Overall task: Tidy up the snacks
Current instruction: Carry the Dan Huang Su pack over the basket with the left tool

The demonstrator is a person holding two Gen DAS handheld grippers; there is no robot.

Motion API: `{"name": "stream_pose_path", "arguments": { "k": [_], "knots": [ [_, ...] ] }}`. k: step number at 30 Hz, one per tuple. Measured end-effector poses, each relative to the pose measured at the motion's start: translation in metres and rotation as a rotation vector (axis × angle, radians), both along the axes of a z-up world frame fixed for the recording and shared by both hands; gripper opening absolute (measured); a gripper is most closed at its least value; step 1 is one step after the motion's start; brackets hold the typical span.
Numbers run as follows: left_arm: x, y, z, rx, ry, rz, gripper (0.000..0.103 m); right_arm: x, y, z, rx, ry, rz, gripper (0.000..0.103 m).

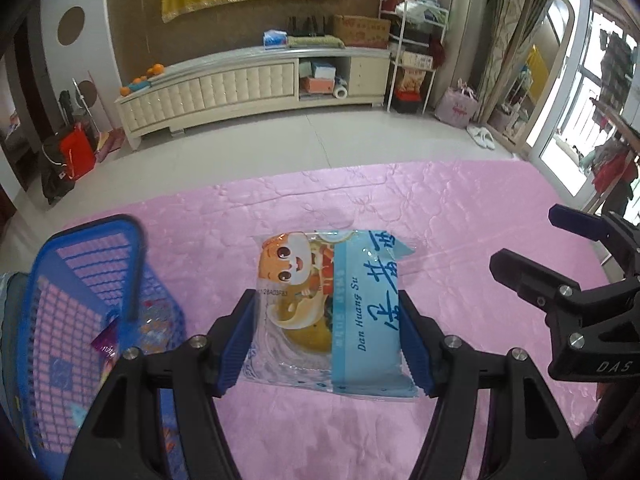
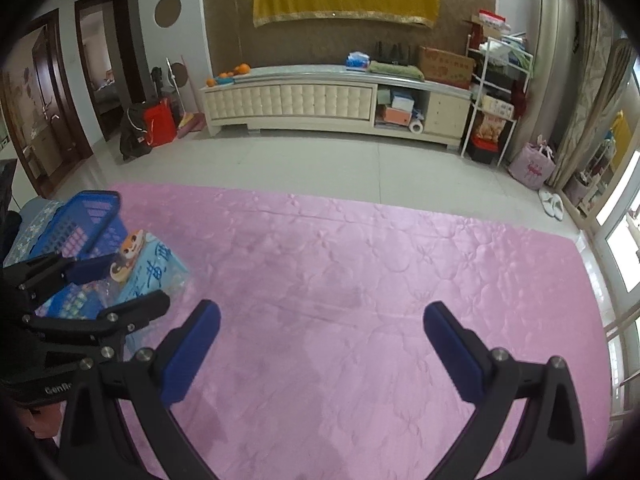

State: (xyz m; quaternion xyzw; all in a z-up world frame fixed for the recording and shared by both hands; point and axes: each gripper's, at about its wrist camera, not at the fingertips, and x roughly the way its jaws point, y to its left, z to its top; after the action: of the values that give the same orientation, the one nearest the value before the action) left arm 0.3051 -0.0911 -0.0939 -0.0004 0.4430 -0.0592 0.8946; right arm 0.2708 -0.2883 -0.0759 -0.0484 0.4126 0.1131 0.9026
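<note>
Left gripper (image 1: pixel 326 340) clamping snack packet (image 1: pixel 332 304), right gripper (image 2: pixel 322 344) empty

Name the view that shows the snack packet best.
Left wrist view: the snack packet fills the centre, print readable, held in the left gripper. The right wrist view shows it small at the left edge, partly hidden.
</note>
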Motion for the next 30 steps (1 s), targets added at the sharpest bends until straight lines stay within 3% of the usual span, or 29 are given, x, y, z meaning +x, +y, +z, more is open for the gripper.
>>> {"name": "stream_pose_path", "arguments": {
  "k": [16,30],
  "knots": [
    [-0.086,0.038,0.052,-0.008,-0.089,-0.001,0.064,-0.077,0.025,0.043,-0.009,-0.045,-0.035,0.103],
    [-0.150,0.090,0.088,-0.002,-0.149,0.017,0.064,-0.123,0.084,0.071,0.013,-0.083,-0.001,0.103]
  ]
}}
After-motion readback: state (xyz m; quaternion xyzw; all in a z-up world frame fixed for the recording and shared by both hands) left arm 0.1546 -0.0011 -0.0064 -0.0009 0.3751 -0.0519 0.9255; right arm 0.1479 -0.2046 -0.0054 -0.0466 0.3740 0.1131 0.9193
